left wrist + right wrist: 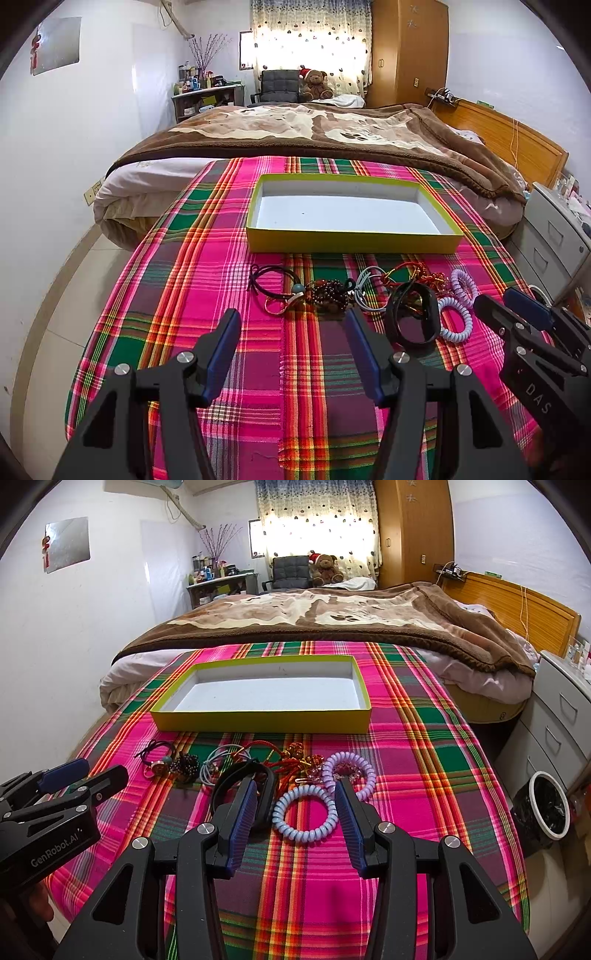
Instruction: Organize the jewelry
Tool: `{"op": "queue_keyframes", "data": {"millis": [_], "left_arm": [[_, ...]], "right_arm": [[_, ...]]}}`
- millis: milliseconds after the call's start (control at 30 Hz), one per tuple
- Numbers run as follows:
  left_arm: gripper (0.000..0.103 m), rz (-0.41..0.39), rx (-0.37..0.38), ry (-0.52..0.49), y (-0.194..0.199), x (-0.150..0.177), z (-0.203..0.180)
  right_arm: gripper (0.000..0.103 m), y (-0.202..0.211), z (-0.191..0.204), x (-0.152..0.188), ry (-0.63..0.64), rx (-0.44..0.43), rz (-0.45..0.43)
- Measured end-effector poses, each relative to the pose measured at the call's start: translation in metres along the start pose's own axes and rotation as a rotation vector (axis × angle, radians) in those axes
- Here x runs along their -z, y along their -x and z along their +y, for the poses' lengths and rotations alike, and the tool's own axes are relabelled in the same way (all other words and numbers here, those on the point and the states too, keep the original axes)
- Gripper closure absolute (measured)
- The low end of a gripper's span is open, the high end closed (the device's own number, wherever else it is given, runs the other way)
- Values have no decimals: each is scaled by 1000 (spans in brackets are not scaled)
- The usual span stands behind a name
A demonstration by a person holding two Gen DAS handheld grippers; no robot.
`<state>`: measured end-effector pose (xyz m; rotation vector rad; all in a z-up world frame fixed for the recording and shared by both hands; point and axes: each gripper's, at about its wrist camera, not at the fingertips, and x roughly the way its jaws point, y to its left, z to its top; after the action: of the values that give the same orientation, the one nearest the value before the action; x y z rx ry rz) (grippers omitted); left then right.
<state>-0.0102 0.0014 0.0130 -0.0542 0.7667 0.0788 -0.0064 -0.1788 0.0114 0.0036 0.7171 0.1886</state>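
Two tongs are in your hands, both with fingers spread apart and gripping nothing. Beneath them lies the plaid cloth (424,738), pink, green and orange, covering the whole work surface. Straight ahead of both tongs, beyond the jewelry, sits the yellow tray (258,722), shallow, white inside, with nothing in it. Your left gripper (291,332) hovers over bare cloth, just short of the jewelry row; your right gripper (295,805) is lower and further in, its tips flanking the pale blue coil bracelet (304,818).

The black band (266,794) lies against the inner side of your right gripper's left finger, and in the left wrist view it sits just right of your left gripper's right fingertip. The lilac coil bracelet (349,771) rests just past your right gripper's right fingertip, touching the blue coil. Red and gold cords (291,760) tangle beyond the band. Ahead of your left gripper you have the dark bead cluster (328,293), a grey cord loop (365,291) to its right and a black hair tie (273,282) to its left.
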Motion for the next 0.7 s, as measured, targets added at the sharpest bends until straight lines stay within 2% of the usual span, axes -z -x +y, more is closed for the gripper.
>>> {"op": "queue_keyframes", "data": {"millis": [700], "left_arm": [[42,15,3,-5,-5,0,-1]], "right_arm": [[58,-7,4,1,5,-11,11]]}}
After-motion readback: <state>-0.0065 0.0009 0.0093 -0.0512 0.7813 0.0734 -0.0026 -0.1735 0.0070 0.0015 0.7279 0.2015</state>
